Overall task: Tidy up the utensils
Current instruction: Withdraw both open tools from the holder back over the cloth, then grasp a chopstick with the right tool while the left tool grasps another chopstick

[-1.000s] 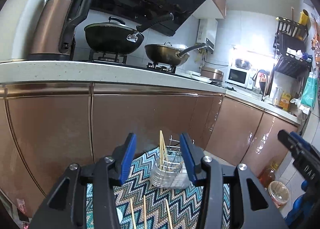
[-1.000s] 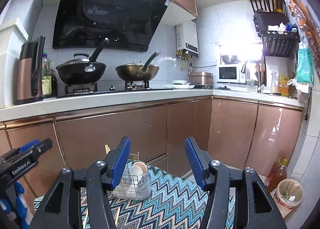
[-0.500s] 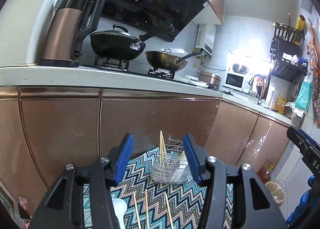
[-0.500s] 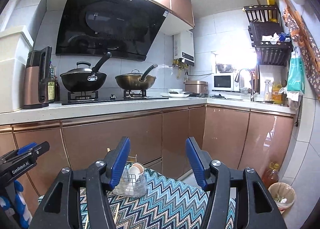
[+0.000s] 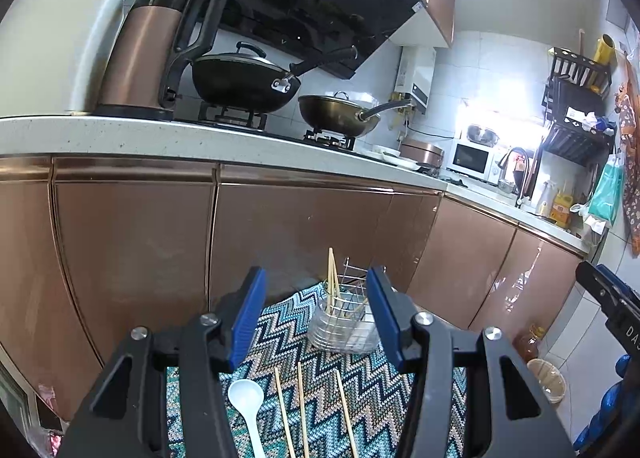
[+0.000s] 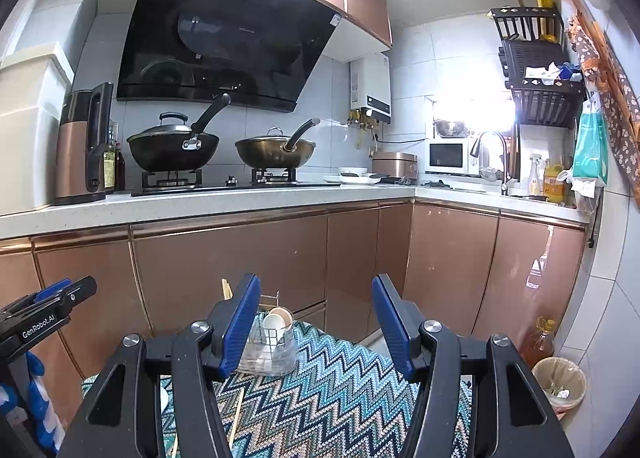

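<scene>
A wire utensil holder [image 5: 344, 328] stands at the far end of the zigzag mat [image 5: 360, 398], with chopsticks [image 5: 331, 278] upright in it. A white spoon [image 5: 246, 398] and three loose chopsticks [image 5: 302, 406] lie on the mat, close under my left gripper [image 5: 316, 318], which is open and holds nothing. In the right wrist view the holder [image 6: 272, 350] has spoon bowls [image 6: 276, 321] sticking up from it. My right gripper [image 6: 316, 326] hangs open and empty, short of the holder. Each view catches the other gripper at its edge: the right one [image 5: 612, 310], the left one [image 6: 44, 314].
Copper cabinet doors [image 6: 240, 274] rise just behind the mat under a pale countertop [image 6: 200, 206] with two woks [image 6: 172, 146] and a kettle [image 6: 80, 146]. On the floor at right stand an oil bottle [image 6: 540, 342] and a small bin [image 6: 558, 382]. A blue-gloved hand [image 6: 36, 382] holds the left gripper.
Both grippers have drawn back from the cabinets and the holder. More of the mat shows, and the white spoon has come into the left wrist view. The left jaws stand slightly wider.
</scene>
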`<state>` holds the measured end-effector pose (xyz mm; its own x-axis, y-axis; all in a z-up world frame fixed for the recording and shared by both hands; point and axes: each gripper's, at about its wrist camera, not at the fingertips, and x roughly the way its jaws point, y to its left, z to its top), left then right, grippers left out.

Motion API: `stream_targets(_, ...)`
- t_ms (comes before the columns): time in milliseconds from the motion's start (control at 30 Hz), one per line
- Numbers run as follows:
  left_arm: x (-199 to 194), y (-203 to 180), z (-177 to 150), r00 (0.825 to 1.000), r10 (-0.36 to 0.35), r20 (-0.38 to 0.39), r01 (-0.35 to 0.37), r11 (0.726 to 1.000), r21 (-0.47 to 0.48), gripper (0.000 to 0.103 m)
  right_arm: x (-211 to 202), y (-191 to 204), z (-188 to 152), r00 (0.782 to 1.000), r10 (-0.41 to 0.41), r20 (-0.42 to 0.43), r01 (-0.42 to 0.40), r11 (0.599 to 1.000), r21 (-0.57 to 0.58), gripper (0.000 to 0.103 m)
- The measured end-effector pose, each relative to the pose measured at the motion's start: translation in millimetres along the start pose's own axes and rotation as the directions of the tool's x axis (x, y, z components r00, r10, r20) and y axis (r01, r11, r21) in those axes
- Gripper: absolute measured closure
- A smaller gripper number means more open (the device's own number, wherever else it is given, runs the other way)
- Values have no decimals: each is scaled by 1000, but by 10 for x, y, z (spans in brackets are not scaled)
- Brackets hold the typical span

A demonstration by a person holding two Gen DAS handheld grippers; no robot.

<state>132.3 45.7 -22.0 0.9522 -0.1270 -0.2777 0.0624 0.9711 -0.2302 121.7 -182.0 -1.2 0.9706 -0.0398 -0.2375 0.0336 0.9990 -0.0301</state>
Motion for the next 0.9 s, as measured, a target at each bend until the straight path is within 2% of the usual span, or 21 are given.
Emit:
stream_targets(367, 274, 118, -197, 995, 26, -96, -27, 1000, -6, 53, 252, -1, -215, 996, 30, -83, -28, 999, 19, 48)
stream_targets(533, 478, 245, -250, 984, 24, -176, -27, 1000, -14, 53, 431, -3, -327, 989, 44, -144, -42, 999, 16, 48)
stream_targets(700, 718, 461, -261, 958, -23, -285, 7, 998, -60, 53, 656, -11, -488, 970, 75, -233, -69, 997, 34, 48)
stream_targets(833, 958, 665, -290, 917, -93, -389, 50, 991, -121, 53, 864, 8, -639, 940, 113, -322, -106, 994, 37, 48)
stream_targets(900, 1082, 715, -327, 895, -106, -433, 54, 990, -130, 53, 1001, 33, -734, 915, 152, -374, -144, 988, 50, 53)
